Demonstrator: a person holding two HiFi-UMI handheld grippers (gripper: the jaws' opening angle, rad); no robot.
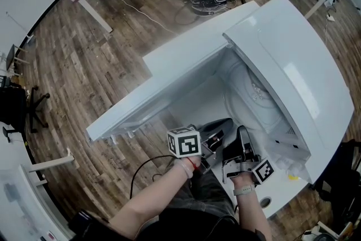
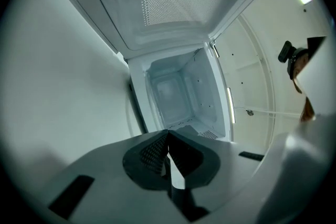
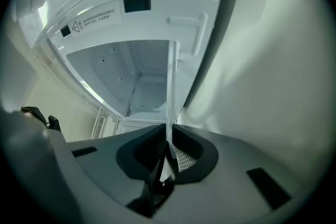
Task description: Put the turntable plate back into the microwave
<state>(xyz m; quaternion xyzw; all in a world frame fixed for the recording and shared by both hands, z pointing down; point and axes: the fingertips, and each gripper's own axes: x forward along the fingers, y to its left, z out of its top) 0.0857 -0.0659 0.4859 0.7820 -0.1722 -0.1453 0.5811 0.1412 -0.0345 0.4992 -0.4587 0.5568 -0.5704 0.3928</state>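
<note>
The step in hand is carrying the turntable plate [image 3: 170, 86] to the opening of the microwave [image 1: 189, 62]; it has not been seated yet. The right hand-held gripper [image 3: 169, 147] is clenched on the plate's rim; in the right gripper view the glass shows edge-on as 1 thin pale line rising straight up from between the 2 jaws. In the head view the plate appears as a clear disc standing steeply on edge at the mouth of the microwave, just beneath the open door [image 1: 293, 59]. The left hand-held gripper [image 2: 168, 136] is closed too, jaw tips touching, and nothing can be made out between them; it sits just beside the right one and plays no visible part in the hold. The cavity [image 2: 176, 94] looks bare in the left gripper view; whether a roller ring or hub sits on its floor is too dim to tell.

The next move, as I judge it, calls for tipping the plate from upright to flat as it enters, keeping its rim clear of the door and the cavity frame; then lowering it centred on the cavity floor before the right jaws let go. Thin glass held by 1 edge could slip or knock the frame, so a slow, level entry seems wise.
</note>
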